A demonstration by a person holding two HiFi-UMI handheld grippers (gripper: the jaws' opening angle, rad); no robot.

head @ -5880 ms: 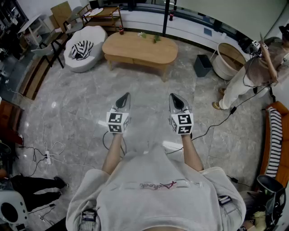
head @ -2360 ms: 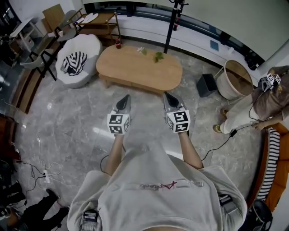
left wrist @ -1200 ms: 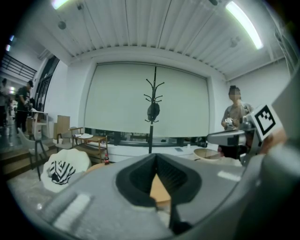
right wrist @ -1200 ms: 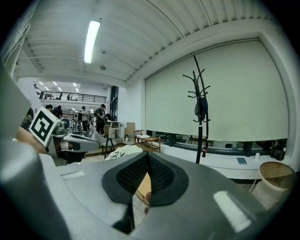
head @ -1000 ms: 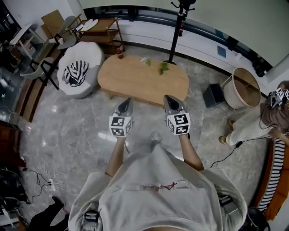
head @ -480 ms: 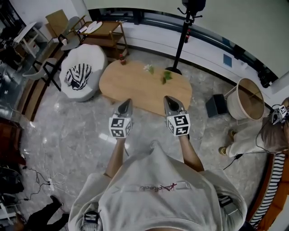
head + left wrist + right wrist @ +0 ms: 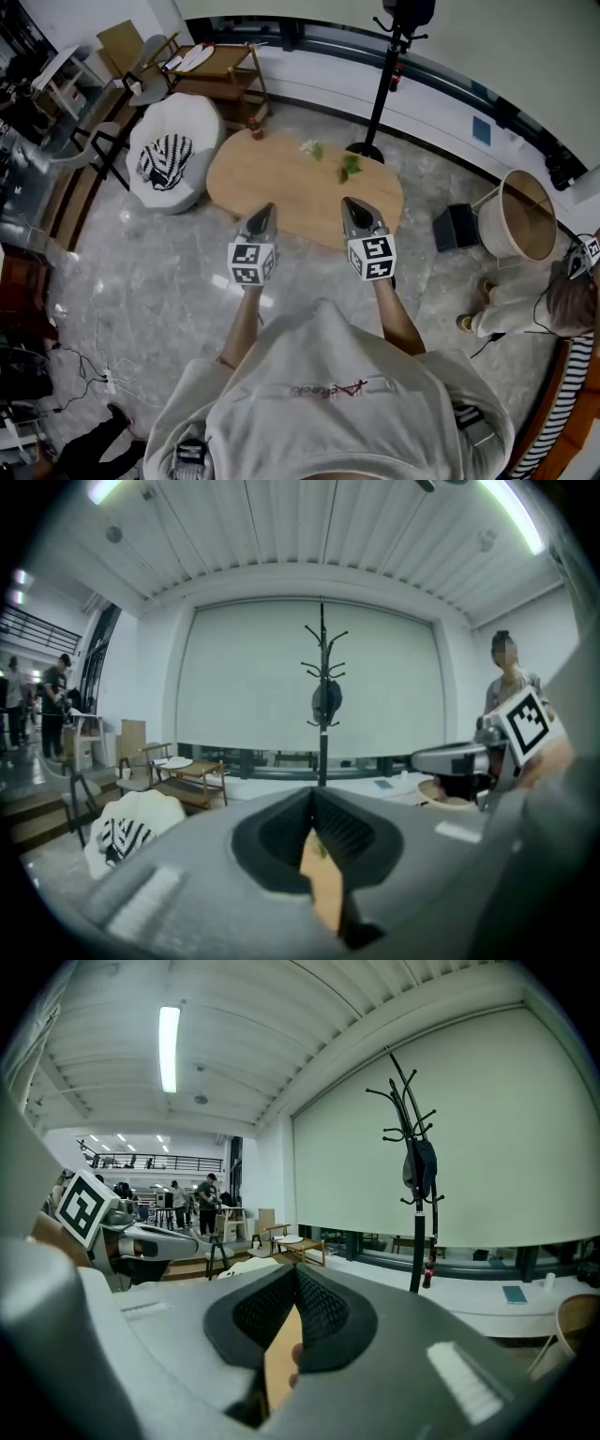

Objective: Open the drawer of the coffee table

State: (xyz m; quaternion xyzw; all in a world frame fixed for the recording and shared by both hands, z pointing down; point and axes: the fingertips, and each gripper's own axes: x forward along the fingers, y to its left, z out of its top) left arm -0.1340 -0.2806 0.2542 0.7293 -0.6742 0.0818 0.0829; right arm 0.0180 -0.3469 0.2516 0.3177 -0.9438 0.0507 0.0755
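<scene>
Holding left gripper [image 7: 262, 212] and right gripper [image 7: 352, 206] pressed together, nothing pinched, near the oval coffee table [image 7: 281, 178] front edge.

The left gripper [image 7: 313, 799] has its jaws pressed together, empty. Ahead stands a coat stand [image 7: 322, 705], with a white beanbag [image 7: 141, 817] at left and the right gripper [image 7: 424, 758] at right.

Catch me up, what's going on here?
A person holds a tool in each hand. The left tool and right tool are both shut and empty, aimed at the oval wooden coffee table just ahead. Neither appears to touch it. Its drawer doesn't show from these views, so the opening hasn't begun.
</scene>
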